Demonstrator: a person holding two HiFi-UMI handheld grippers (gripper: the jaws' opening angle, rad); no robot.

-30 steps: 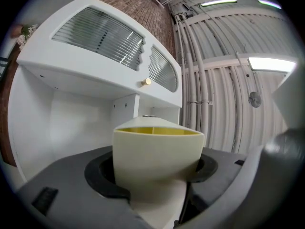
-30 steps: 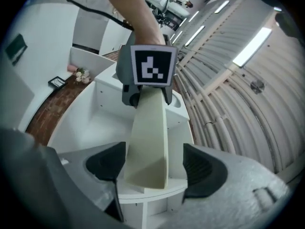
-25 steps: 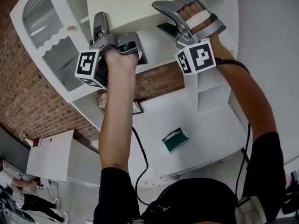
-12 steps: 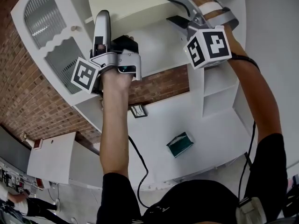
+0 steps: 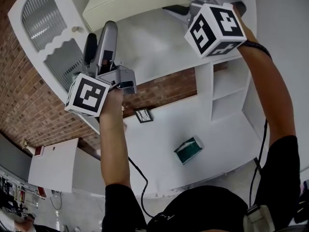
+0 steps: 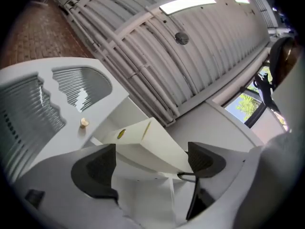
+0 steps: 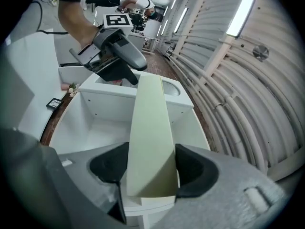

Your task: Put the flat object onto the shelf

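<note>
Gripping flat object (image 7: pixel 148 142), right fingers (image 7: pixel 196 171); left fingers (image 6: pixel 94 170) spread

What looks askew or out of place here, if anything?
The cream flat object is clamped at one end only, by the right tongs; the left tongs are open, not gripping it. It sticks out slanted over the white cabinet, not set down yet.

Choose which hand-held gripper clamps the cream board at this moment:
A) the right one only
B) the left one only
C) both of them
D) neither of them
A: the right hand-held gripper has its jaws closed on the near end of the cream board, while the left hand-held gripper has its jaws wide apart and not closed on the board.
</note>
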